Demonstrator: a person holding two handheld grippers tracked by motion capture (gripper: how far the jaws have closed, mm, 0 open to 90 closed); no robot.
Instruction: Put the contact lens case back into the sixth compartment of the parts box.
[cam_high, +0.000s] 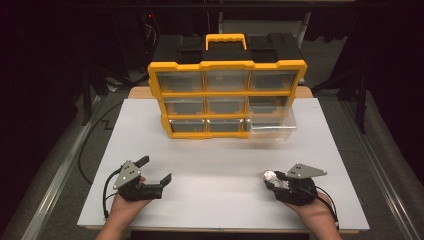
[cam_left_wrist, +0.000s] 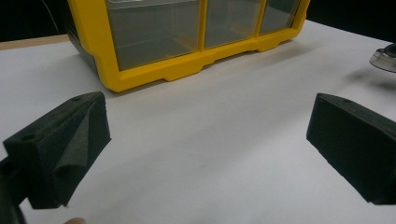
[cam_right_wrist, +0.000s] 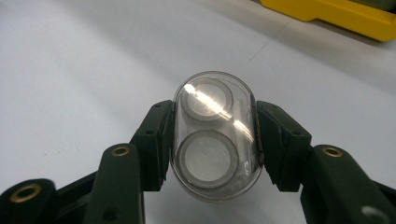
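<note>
A yellow and black drawer organiser stands at the back of the white table, with its bottom right clear drawer pulled out. My right gripper sits near the front right, shut on a small clear oval case that has two round grey discs inside. Both pads press the case's sides. My left gripper rests at the front left with its jaws wide apart and nothing between them. In the left gripper view the organiser's lower drawers lie ahead, and the clear case peeks in at the right edge.
Dark floor and metal rails flank the table. A cable loops off the left edge. Open white surface lies between the grippers and the organiser.
</note>
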